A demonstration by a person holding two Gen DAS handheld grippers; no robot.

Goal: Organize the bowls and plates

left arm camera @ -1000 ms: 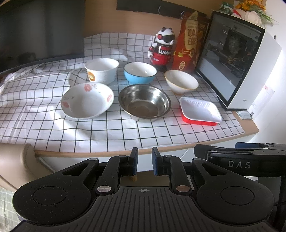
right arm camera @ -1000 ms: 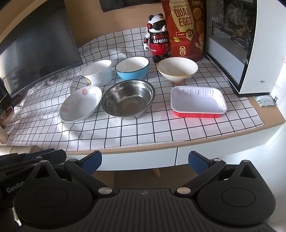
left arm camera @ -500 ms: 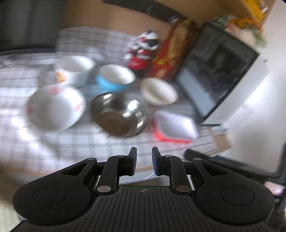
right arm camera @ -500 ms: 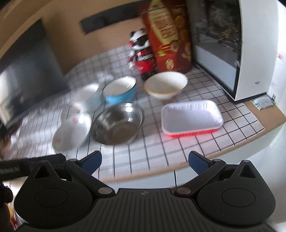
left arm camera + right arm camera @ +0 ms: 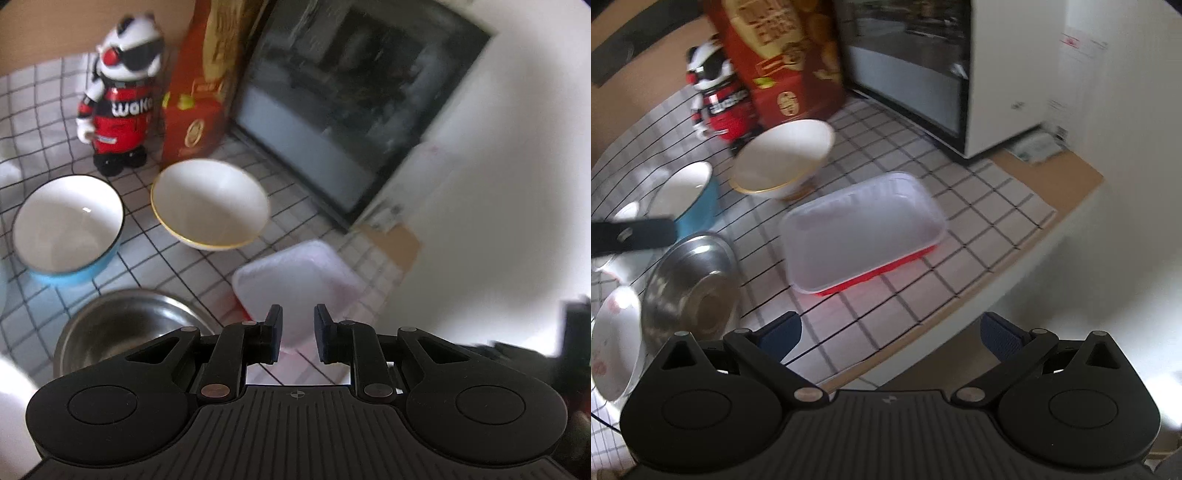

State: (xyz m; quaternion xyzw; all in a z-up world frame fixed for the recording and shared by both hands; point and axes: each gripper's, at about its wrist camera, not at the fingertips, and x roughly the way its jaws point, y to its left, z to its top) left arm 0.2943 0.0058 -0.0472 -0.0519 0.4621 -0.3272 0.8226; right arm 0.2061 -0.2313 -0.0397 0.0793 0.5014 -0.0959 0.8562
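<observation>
A white-and-red rectangular tray (image 5: 862, 230) lies on the checked cloth near the table's front edge; it also shows in the left wrist view (image 5: 299, 280). Behind it stands a cream bowl with a gold rim (image 5: 208, 205) (image 5: 783, 162). To its left are a blue bowl (image 5: 68, 223) (image 5: 690, 195), a steel bowl (image 5: 125, 325) (image 5: 690, 291) and a floral plate (image 5: 615, 339). My left gripper (image 5: 298, 332) hovers over the tray's near end, its jaws a narrow gap apart and empty. My right gripper (image 5: 890, 334) is wide open and empty, in front of the tray.
A white microwave (image 5: 938, 62) (image 5: 354, 110) stands at the right. A red snack bag (image 5: 783, 55) (image 5: 201, 92) and a panda figure (image 5: 118, 92) (image 5: 718, 96) stand at the back. The left gripper's arm (image 5: 631, 234) crosses the right view's left edge.
Both grippers have moved forward and right, closing on the tray. The left jaws keep their narrow gap and the right jaws stay wide open.
</observation>
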